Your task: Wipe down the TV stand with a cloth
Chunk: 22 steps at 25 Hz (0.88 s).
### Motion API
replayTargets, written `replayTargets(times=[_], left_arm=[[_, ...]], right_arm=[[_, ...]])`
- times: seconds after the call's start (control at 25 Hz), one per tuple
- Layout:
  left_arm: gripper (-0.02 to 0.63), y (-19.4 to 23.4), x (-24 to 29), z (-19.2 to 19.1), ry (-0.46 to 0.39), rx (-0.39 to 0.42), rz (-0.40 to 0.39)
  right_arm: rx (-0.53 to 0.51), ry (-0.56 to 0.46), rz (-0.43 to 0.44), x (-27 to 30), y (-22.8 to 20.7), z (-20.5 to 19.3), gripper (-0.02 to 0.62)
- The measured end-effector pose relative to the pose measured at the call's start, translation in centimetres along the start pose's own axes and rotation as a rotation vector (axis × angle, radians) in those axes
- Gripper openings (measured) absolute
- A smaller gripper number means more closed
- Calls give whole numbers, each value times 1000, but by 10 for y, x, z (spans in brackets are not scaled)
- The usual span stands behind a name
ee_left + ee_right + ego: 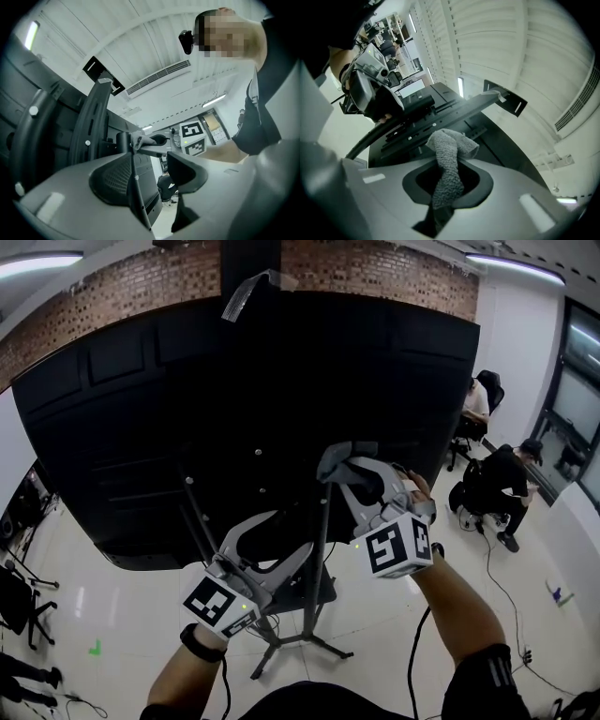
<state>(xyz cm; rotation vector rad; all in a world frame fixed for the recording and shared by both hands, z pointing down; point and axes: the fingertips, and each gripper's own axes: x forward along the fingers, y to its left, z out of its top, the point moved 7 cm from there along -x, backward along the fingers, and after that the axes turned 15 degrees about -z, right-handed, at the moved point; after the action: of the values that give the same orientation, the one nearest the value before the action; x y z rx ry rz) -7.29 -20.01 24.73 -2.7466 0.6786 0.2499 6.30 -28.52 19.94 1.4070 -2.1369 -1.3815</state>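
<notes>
The TV stand's dark upright pole [322, 559] rises from splayed floor legs [305, 645] to the back of a big black TV [216, 399]. My right gripper [349, 470] is shut on a grey cloth [345, 461], which is pressed against the top of the pole. In the right gripper view the cloth [451, 161] hangs bunched between the jaws, in front of the stand's bracket [440, 115]. My left gripper [298, 557] is lower, beside the pole, its jaws standing apart with nothing seen between them [157, 187]. The left gripper view shows the cloth [140, 139] on the pole.
Two people sit on chairs at the right [502, 479]. A cable [506, 601] trails over the white floor. Black chair legs [23, 610] stand at the left. A strip of tape [248, 292] sticks to the TV's top edge.
</notes>
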Motion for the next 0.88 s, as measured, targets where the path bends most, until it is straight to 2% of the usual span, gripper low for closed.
replayTargets(times=[0.32,0.56,0.88], left_arm=[[259,-8,36,-7,46,34,-23],[259,-7,55,-20,48,7,-14],[259,-14,81,-38,65,-23,-24]], right_arm=[[21,64,30,27,-13,-41,40],[175,134,56,29,-38,-86,40],[299,214,-10,14,-81,-139,40]])
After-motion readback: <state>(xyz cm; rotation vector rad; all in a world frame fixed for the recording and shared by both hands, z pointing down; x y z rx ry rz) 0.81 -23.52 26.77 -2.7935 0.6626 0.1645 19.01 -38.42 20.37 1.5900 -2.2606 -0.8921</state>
